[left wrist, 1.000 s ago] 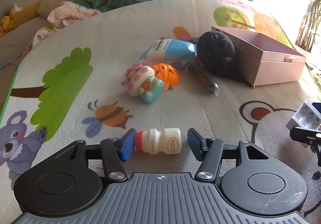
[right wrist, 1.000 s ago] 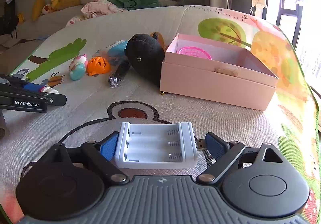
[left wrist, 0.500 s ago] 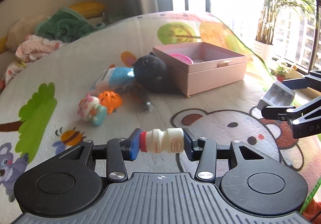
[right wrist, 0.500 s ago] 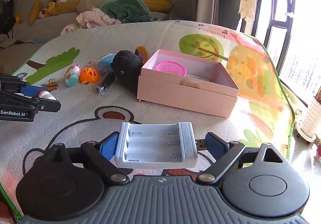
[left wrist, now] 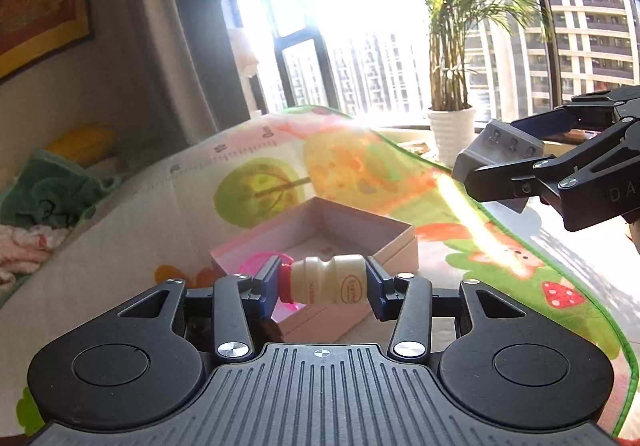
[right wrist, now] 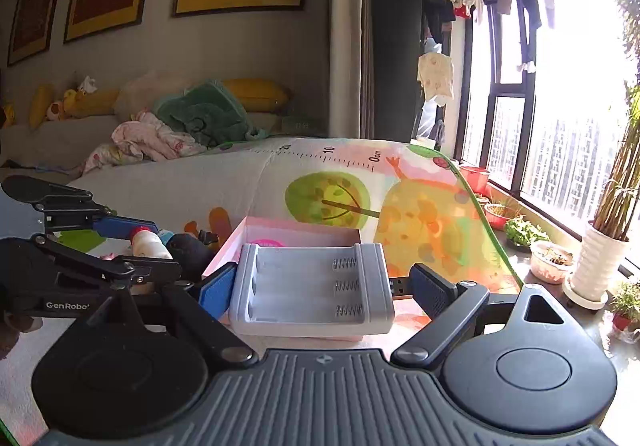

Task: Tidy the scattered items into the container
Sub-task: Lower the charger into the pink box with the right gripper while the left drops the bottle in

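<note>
My left gripper [left wrist: 322, 284] is shut on a small white yogurt bottle [left wrist: 328, 280] with a red cap, held in the air just before the open pink box [left wrist: 394, 246]. A pink basket [left wrist: 256, 264] lies inside the box. My right gripper [right wrist: 320, 286] is shut on a white battery charger [right wrist: 312, 288], also held above the near side of the pink box [right wrist: 300, 232]. The right gripper with the charger [left wrist: 500, 154] shows at the right of the left wrist view. The left gripper with the bottle [right wrist: 148, 244] shows at the left of the right wrist view.
A black plush toy [right wrist: 190, 250] lies left of the box on the colourful play mat [right wrist: 360, 190]. Clothes and cushions [right wrist: 192, 118] lie on a sofa behind. Potted plants [right wrist: 596, 266] stand by the window at the right, past the mat's edge.
Both grippers have risen and moved forward toward the pink box with their items. The views now tilt up to the window and wall. The box is much closer.
</note>
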{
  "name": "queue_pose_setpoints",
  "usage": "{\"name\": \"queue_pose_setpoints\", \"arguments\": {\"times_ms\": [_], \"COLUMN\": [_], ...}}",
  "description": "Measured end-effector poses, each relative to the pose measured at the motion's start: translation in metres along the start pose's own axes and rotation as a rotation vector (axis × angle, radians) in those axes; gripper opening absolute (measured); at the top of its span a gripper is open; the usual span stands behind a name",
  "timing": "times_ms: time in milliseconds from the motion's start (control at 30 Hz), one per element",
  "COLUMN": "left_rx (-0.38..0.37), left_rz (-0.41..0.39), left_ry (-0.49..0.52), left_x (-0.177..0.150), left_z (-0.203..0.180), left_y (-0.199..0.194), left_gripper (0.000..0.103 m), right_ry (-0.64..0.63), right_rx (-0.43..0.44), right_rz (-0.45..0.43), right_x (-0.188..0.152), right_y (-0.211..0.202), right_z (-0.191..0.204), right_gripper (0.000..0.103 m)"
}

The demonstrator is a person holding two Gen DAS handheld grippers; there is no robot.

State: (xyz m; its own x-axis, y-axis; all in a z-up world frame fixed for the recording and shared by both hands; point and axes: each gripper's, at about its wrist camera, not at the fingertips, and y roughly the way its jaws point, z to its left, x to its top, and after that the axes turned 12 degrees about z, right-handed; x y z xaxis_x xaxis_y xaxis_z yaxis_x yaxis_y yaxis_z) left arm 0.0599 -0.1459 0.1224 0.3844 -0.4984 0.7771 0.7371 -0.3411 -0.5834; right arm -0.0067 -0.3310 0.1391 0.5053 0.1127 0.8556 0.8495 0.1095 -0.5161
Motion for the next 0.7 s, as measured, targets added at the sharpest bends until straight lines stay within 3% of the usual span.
{"name": "queue_pose_setpoints", "arguments": {"times_ms": [167, 333, 400, 433, 467, 700], "left_rx": [-0.020, -0.043, -0.084, -0.094, -0.088, 0.003], "left_rz": [0.006, 0.041, 0.061, 0.067, 0.065, 0.124], "left_ry": [-0.009, -0.094, -0.115, -0.119, -0.120, -0.100], "left_x": [0.025, 0.039, 0.040, 0.037, 0.033, -0.029], "left_z": [0.014, 0.037, 0.045, 0.047, 0.049, 0.056], "left_y": [0.048, 0.094, 0.108, 0.112, 0.113, 0.086], "left_gripper": [0.048, 0.050, 0.071, 0.088, 0.092, 0.096], "right_ry": [0.092, 0.161, 0.170, 0.181, 0.198, 0.236], "right_rx": [0.055, 0.074, 0.108, 0.122, 0.128, 0.133], "right_rz": [0.006, 0.086, 0.128, 0.147, 0.163, 0.171], "right_x": [0.039, 0.065, 0.068, 0.069, 0.069, 0.058], "right_y": [0.047, 0.117, 0.144, 0.156, 0.164, 0.177], "right_z": [-0.023, -0.038, -0.040, -0.041, -0.042, -0.043], "right_gripper": [0.091, 0.091, 0.091, 0.091, 0.092, 0.092]}}
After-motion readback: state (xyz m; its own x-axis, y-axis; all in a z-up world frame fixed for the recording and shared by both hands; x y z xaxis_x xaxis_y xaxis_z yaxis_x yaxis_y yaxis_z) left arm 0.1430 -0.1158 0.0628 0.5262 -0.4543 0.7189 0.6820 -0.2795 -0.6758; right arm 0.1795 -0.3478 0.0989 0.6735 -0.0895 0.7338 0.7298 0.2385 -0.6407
